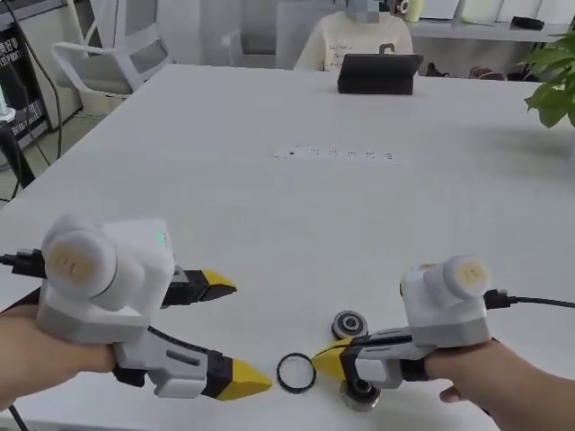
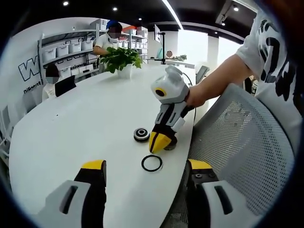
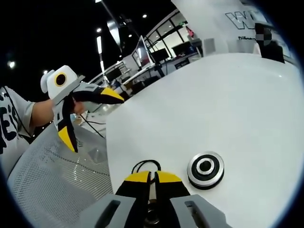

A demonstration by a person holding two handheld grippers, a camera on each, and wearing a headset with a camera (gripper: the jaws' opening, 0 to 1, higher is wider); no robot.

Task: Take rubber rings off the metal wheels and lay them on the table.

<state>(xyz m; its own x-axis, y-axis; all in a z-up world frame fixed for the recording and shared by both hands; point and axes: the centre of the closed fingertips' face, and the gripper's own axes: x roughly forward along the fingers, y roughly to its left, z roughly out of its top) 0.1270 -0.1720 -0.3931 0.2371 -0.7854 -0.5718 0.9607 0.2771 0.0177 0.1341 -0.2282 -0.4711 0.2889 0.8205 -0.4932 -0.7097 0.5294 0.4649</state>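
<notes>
A loose black rubber ring lies flat near the table's front edge, and I see the same ring in both gripper views. A metal wheel with its black ring still on lies just behind it. A second wheel sits under my right gripper, whose yellow tips are shut and point at the loose ring. My left gripper hovers open to the ring's left, holding nothing.
The white table stretches far ahead. A dark laptop with a seated person behind it is at the far end, a potted plant at far right. A mesh chair stands by the near edge.
</notes>
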